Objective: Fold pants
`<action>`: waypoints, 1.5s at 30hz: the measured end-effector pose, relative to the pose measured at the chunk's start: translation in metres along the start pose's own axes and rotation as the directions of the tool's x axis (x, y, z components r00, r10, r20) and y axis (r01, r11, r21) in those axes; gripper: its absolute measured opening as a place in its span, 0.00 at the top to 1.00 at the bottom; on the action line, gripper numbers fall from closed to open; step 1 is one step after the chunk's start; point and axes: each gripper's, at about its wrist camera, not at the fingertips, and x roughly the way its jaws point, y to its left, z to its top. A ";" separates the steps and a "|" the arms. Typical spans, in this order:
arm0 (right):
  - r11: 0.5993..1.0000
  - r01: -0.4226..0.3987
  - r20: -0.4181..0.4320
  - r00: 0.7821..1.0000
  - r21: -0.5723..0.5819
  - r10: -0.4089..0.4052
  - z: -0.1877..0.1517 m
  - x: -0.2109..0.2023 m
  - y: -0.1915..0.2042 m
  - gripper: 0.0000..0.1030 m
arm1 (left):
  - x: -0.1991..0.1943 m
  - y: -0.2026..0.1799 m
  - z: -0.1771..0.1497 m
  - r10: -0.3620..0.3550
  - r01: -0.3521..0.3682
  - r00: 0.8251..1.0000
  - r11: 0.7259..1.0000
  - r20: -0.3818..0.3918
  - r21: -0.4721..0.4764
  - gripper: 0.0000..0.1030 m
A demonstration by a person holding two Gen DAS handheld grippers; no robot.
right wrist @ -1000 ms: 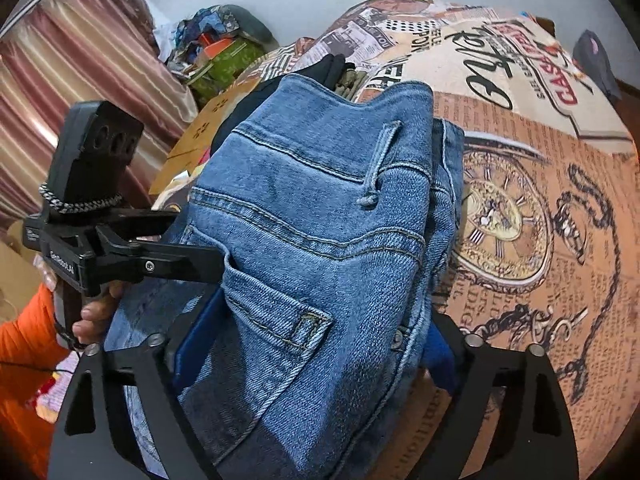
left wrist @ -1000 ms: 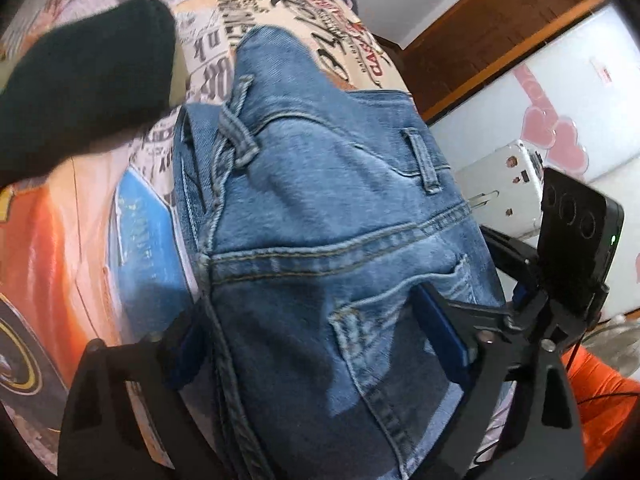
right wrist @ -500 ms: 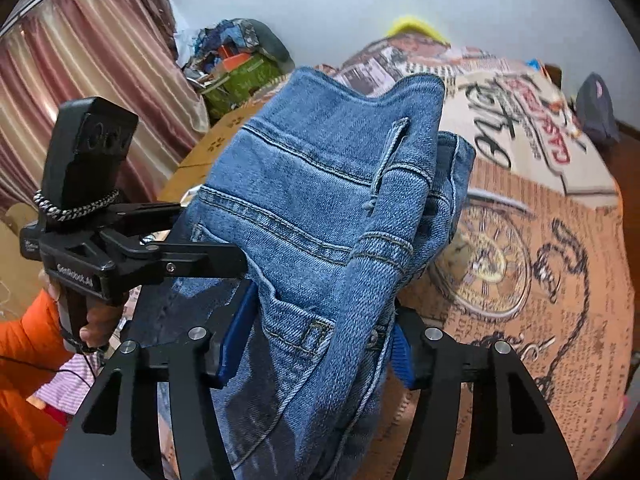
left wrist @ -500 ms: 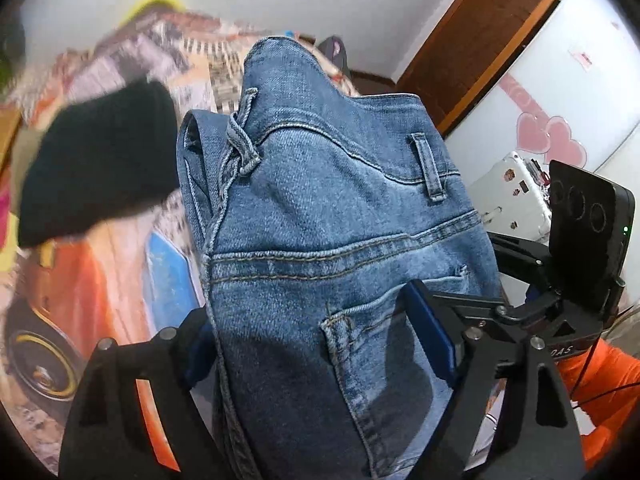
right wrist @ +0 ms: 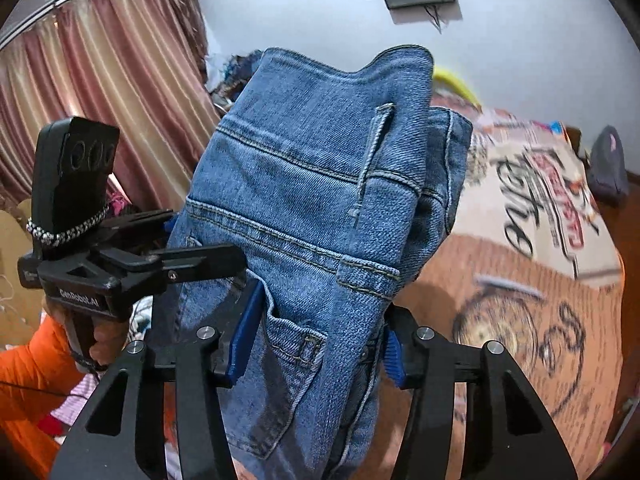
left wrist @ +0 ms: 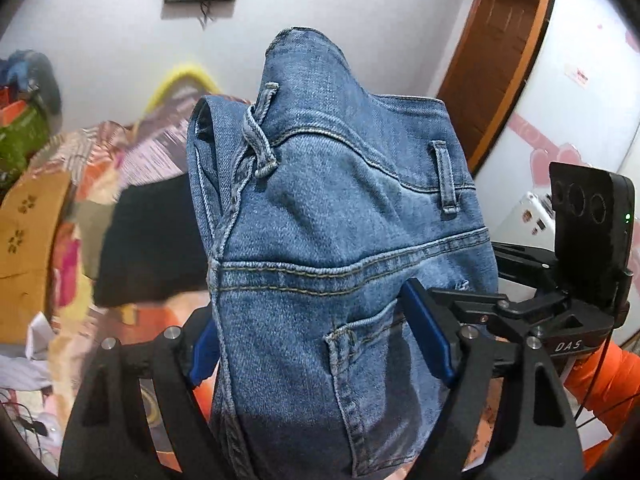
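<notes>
Setting: bedroom, white wall beyond the fingers, printed bedspread point(right wrist: 532, 320) lying below and past the right gripper's tips, pink curtain point(right wrist: 100, 92) off behind the other tool.

Item 1 — left gripper point(left wrist: 320, 340). Jaws closing; blue pads point(left wrist: 426, 332) press both flanks of the folded jeans point(left wrist: 332, 240) at pocket height. Denim fills the whole gap.

Item 2 — right gripper point(right wrist: 316, 340). Jaws closing, narrower than the left; pads squeeze the jeans' stacked side edge, bunching it between them.

Item 3 — jeans. Held in the air between both tools, waistband point(left wrist: 360, 120) standing beyond the fingertips, legs hanging under the fingers out of sight. Clear of the bedspread.

Item 4 — black garment point(left wrist: 152, 240), past the left finger, on the bed.

Handling note, as judgement: the step looks like carrying the bundle to lay it down. Keep both grips firm and level with each other so the layers stay aligned; lower until the hanging part rests flat before releasing — heavy denim will likely slump if one side lets go first. Steer clear of the black garment.
</notes>
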 end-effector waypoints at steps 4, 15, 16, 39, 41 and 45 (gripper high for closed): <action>0.999 -0.024 0.026 0.999 -0.025 0.025 0.023 0.013 0.011 0.54 | -0.016 0.026 0.017 0.030 -0.029 0.998 0.999 0.049 -0.022 0.21; 0.995 -0.043 0.037 0.998 -0.089 0.046 0.080 0.076 0.031 0.55 | -0.017 0.113 0.060 0.060 -0.050 0.993 0.994 0.099 -0.100 0.22; 0.995 -0.041 0.036 0.998 -0.092 0.045 0.085 0.084 0.032 0.55 | -0.014 0.122 0.064 0.057 -0.046 0.994 0.993 0.098 -0.109 0.22; 0.999 0.031 -0.066 0.997 -0.016 -0.032 0.122 0.230 -0.016 0.55 | 0.137 0.270 0.107 0.014 -0.013 1.000 0.963 0.001 -0.270 0.22; 0.999 0.044 -0.105 0.994 -0.002 -0.044 0.116 0.245 -0.031 0.55 | 0.162 0.281 0.099 -0.003 -0.009 0.999 0.954 -0.040 -0.299 0.22; 0.996 0.072 -0.179 0.982 0.046 -0.063 0.099 0.264 -0.054 0.55 | 0.200 0.297 0.078 0.048 -0.082 0.992 0.951 -0.118 -0.297 0.22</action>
